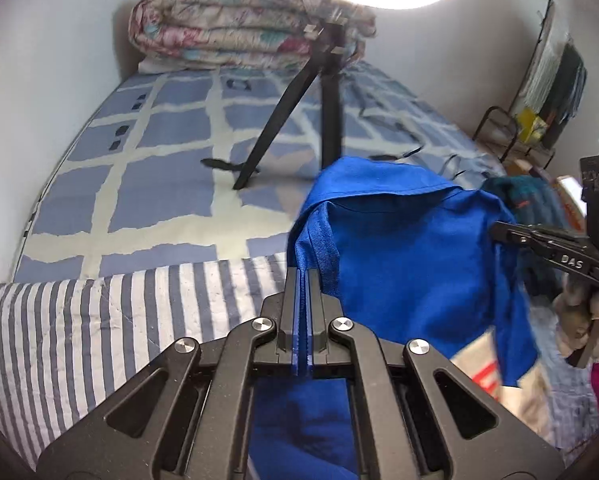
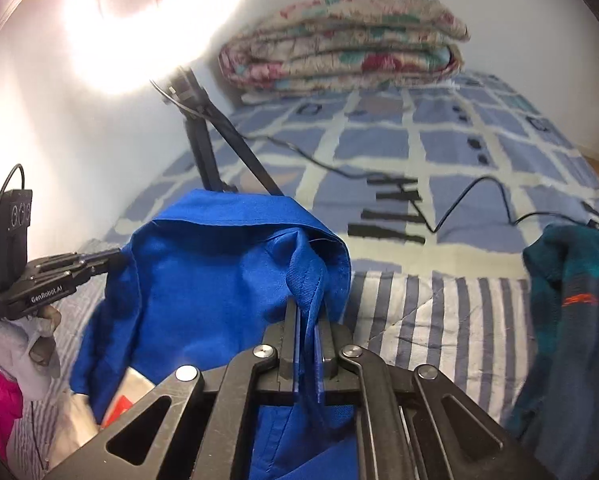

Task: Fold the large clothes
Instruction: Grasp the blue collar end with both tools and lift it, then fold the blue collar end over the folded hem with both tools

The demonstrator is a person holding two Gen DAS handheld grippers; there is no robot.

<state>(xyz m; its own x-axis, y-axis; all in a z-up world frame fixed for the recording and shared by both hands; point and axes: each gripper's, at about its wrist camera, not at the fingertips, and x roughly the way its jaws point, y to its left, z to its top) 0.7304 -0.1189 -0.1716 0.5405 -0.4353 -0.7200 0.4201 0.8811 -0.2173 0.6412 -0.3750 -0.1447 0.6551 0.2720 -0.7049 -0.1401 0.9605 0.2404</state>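
A bright blue garment [image 1: 411, 256] hangs raised over the bed, stretched between both grippers. My left gripper [image 1: 302, 280] is shut on one top corner, with blue cloth pinched between its fingers. My right gripper [image 2: 305, 312] is shut on the other corner of the blue garment [image 2: 203, 280]. From the left wrist view, the right gripper [image 1: 499, 230] bites the garment's far edge at the right. The right wrist view has the left gripper [image 2: 115, 258] at its left, held by a gloved hand [image 2: 27, 344].
A bed with a blue checked sheet [image 1: 159, 168] and a striped quilt [image 1: 99, 320] lies below. A folded floral quilt [image 1: 239, 28] rests at the head. A black tripod [image 1: 295, 112] and cable [image 2: 459, 200] stand on the sheet. A dark teal garment [image 2: 571, 320] lies right.
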